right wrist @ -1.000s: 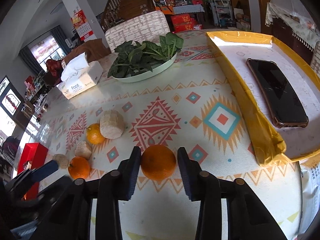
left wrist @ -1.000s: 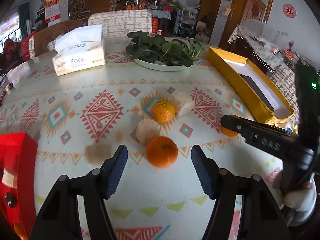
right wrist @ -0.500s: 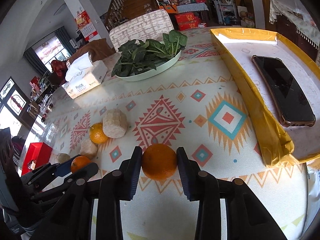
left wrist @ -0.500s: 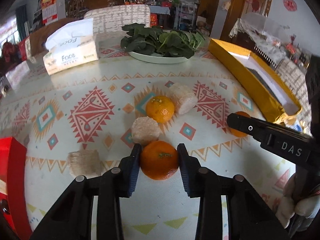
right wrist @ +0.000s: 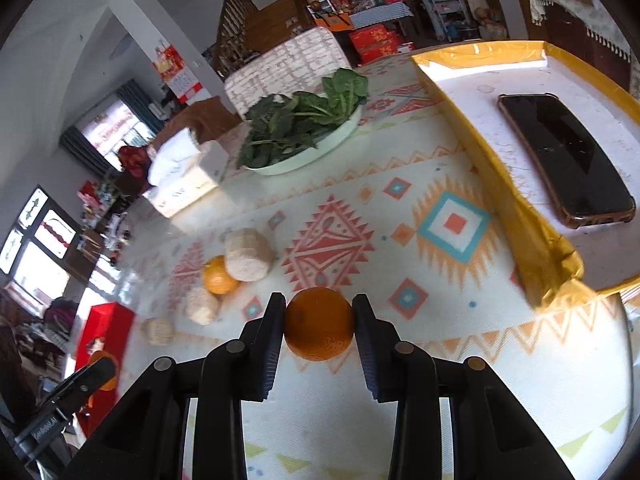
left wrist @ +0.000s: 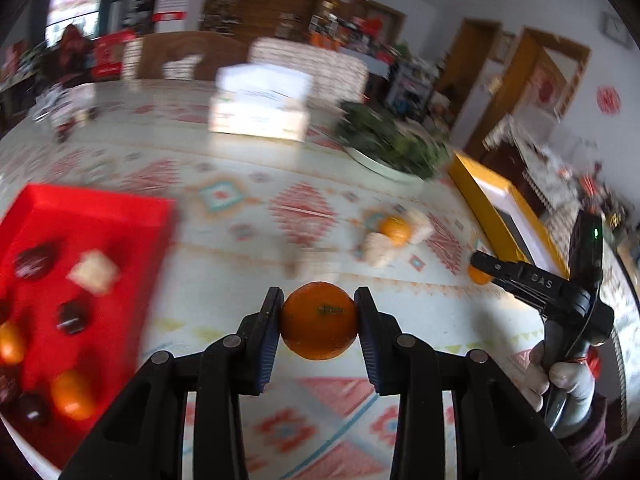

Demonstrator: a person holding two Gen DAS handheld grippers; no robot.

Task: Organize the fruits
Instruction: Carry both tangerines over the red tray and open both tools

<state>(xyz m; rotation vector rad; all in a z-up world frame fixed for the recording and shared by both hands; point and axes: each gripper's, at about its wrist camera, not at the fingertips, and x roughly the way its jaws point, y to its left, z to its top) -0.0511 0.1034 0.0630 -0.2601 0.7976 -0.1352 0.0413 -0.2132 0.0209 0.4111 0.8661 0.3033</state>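
Patterned table [right wrist: 460,344] (red tray [left wrist: 100,216], tissue box [left wrist: 260,114])

Five oranges [left wrist: 318,320]; three pale cakes [right wrist: 248,254]; one phone [right wrist: 564,158].

A lived-in family home — dining area open to the living room. Round table under a glossy cloth printed with red, teal and orange diamonds [right wrist: 332,240], set with a white oval plate of dark leafy greens [right wrist: 304,128], a pale cardboard tissue box [right wrist: 184,178] and a black smartphone [right wrist: 564,156] lying in a shallow yellow-walled tray [right wrist: 516,208]. Behind: a chair with a patterned fabric back [right wrist: 288,66], a wooden staircase [right wrist: 236,28], brown wooden doorways [left wrist: 476,76], a red wall calendar [right wrist: 176,70] and curtained windows [right wrist: 108,128] — plus cluttered shelves.
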